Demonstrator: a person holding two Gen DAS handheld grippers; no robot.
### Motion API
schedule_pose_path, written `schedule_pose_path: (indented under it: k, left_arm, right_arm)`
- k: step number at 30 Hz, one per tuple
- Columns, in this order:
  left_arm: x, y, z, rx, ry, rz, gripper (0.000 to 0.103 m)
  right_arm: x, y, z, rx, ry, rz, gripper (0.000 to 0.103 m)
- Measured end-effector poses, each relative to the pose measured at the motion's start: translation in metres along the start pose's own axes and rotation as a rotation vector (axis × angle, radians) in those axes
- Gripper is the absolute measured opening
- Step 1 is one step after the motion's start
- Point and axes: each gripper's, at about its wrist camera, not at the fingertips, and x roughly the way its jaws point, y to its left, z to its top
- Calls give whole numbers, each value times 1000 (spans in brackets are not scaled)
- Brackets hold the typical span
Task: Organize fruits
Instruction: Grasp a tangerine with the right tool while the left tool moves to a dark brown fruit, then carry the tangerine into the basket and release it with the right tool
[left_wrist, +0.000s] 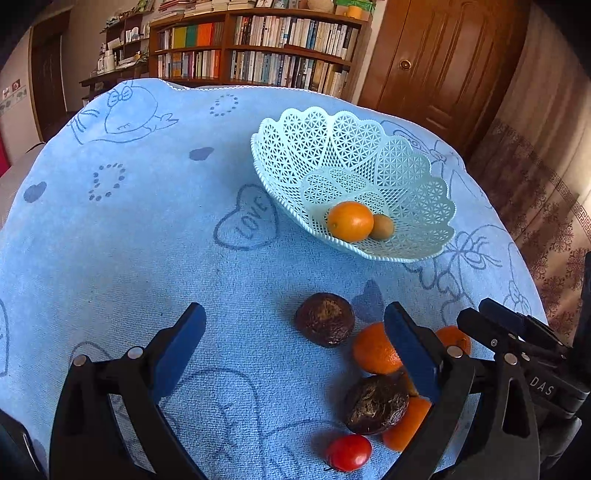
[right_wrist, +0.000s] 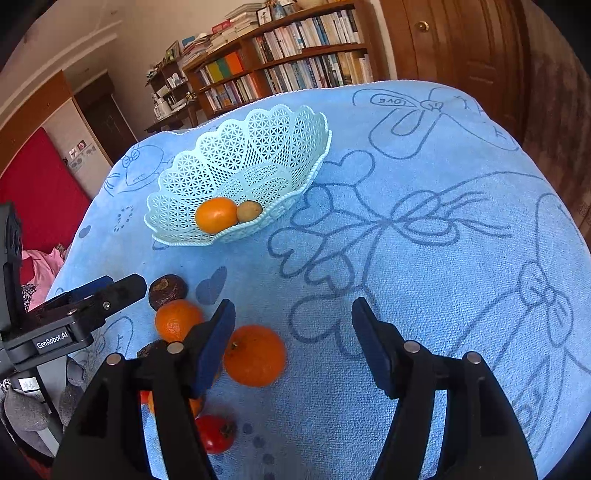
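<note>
Two fruits, an orange (left_wrist: 350, 221) and perhaps a kiwi (left_wrist: 382, 226), lay in the basket (left_wrist: 354, 147); several others waited on the towel (left_wrist: 147, 240), both grippers (left_wrist: 295, 332) (right_wrist: 293, 321) spread wide and empty.

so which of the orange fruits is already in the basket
The smooth orange one beside the small brown fruit in the basket; the other oranges lie on the towel.

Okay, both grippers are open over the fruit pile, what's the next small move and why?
Probably shift the right gripper left to straddle the nearest mandarin and close. Its jaws stand open and empty beside that fruit, which lies loose on the blue towel, while the basket holds only an orange and a small brownish fruit.
</note>
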Motion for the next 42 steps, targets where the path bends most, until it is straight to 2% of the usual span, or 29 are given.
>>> schedule_pose_path:
  k: [9, 14, 23, 25, 27, 29, 30, 31, 32, 34, 36, 42]
  left_arm:
    - [10, -2, -4, 5, 27, 3, 98]
    - [17, 3, -6, 30, 25, 104, 98]
    - [17, -5, -9, 78, 21, 89, 98]
    - [17, -6, -10, 81, 16, 78, 93]
    - [17, -8, -11, 88, 21, 61, 79]
    - [18, -9, -11, 89, 29, 28, 70]
    - [18, -9, -11, 88, 29, 10, 64]
    - [18, -9, -11, 88, 31, -11, 61]
    - [18, -9, -12, 85, 35, -35, 55]
    - [19, -8, -11, 74, 41, -63, 52]
    - [19, -7, -11, 64, 48, -101, 39]
    - [17, -13, -12, 82, 38, -92, 39]
  right_arm:
    - [3, 3, -4, -18, 21, 14, 66]
    - [7, 5, -8, -33, 49, 16, 69]
    - [14, 24, -18, -137, 84, 7, 70]
    - [15, 23, -17, -132, 88, 12, 70]
    - [15, 22, -16, -127, 91, 16, 70]
    - [15, 23, -16, -131, 91, 16, 69]
    - [15, 23, -16, -132, 93, 16, 64]
    - [16, 23, -17, -136, 101, 16, 52]
    - [16, 24, -18, -141, 106, 16, 50]
    - [15, 25, -18, -147, 101, 36, 39]
    - [13, 27, -19, -153, 93, 35, 38]
    - [10, 21, -16, -125, 75, 35, 38]
